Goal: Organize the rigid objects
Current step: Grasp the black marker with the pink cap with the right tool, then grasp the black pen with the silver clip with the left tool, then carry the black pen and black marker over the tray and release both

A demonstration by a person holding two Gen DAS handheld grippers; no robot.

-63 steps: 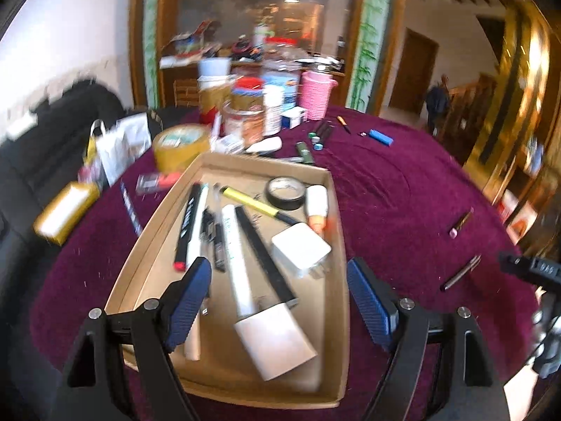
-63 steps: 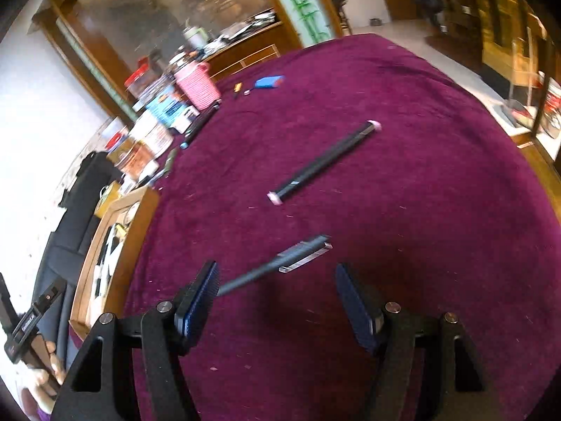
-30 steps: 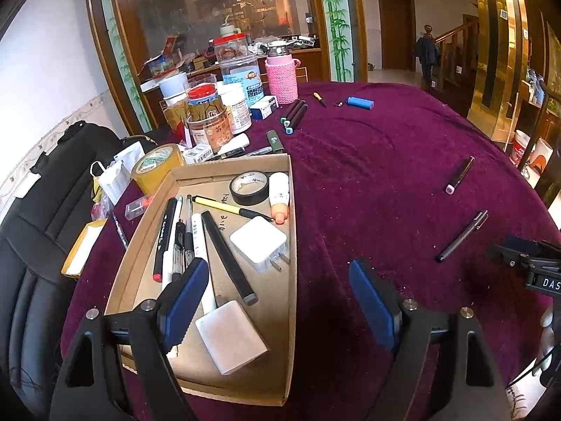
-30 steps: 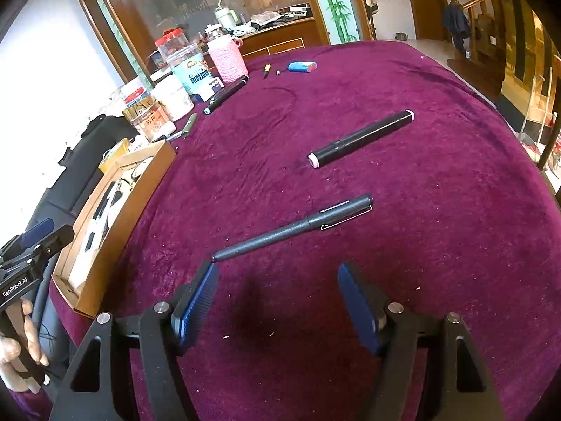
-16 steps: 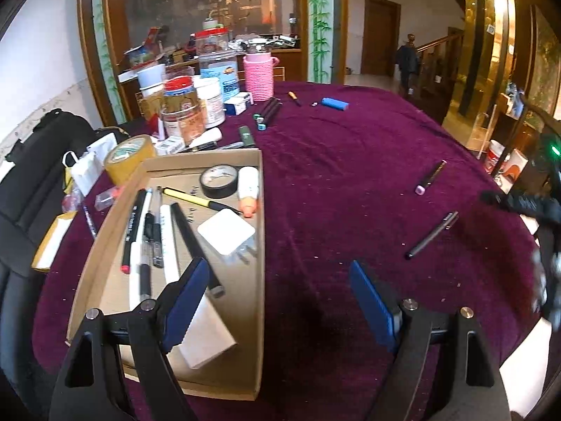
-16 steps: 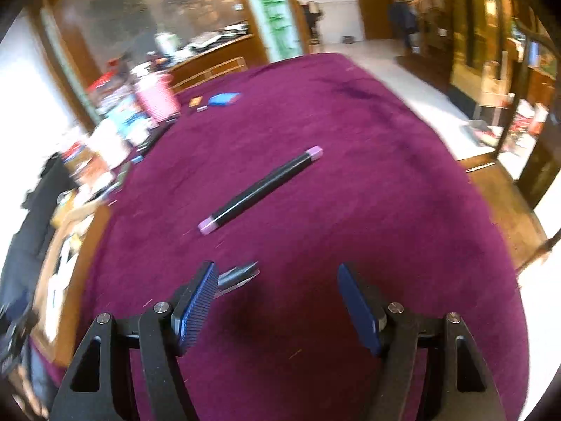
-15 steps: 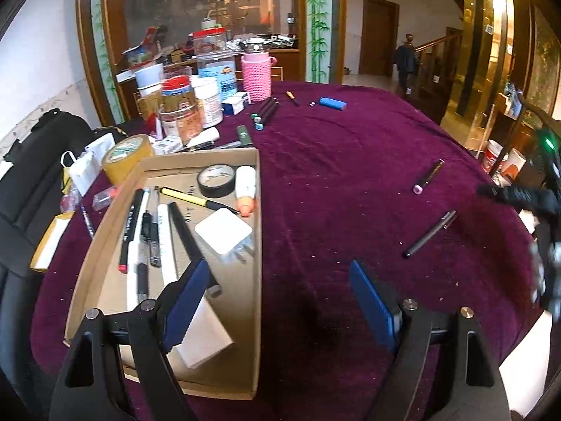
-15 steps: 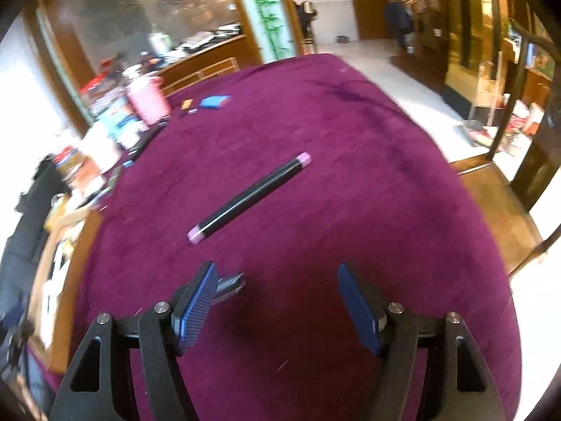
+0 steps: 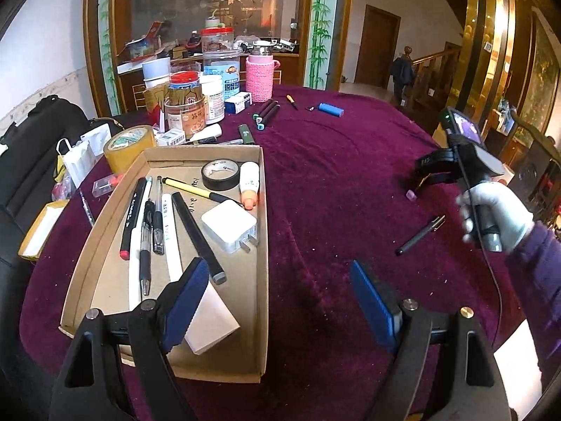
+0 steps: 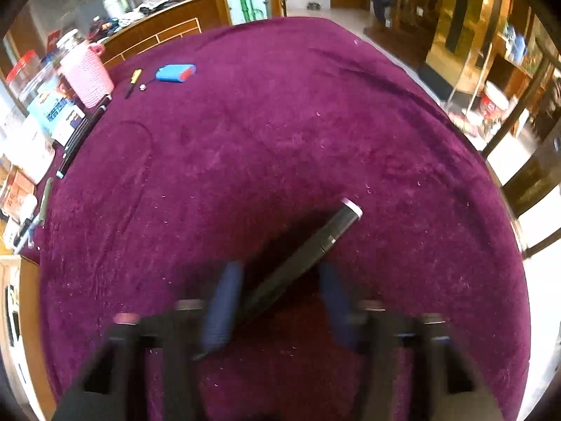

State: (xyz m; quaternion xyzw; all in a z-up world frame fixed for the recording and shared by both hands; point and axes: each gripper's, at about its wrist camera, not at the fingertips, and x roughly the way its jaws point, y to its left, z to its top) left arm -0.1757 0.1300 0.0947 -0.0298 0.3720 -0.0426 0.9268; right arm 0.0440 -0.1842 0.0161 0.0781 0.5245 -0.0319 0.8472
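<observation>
My left gripper (image 9: 277,305) is open and empty above the near end of a cardboard tray (image 9: 262,231) that holds pens, markers, a tape roll and a white charger (image 9: 229,225). My right gripper (image 10: 277,298) is blurred, its jaws narrowed around a black marker with pink ends (image 10: 308,249) lying on the purple cloth; I cannot tell whether the pads touch it. In the left wrist view the right gripper (image 9: 424,179) is low over that marker's pink end (image 9: 410,195). A thin dark pen (image 9: 419,235) lies near it.
Jars, a pink-sleeved bottle (image 9: 258,77) and a tape roll (image 9: 128,147) crowd the table's far left. Markers (image 9: 266,114), a small screwdriver (image 10: 132,82) and a blue lighter (image 10: 175,72) lie beyond. The table edge (image 10: 491,182) drops off at right.
The right gripper moved forward past the thin pen onto the pink-ended marker and its jaws narrowed around it. The left gripper stayed open over the tray's near end.
</observation>
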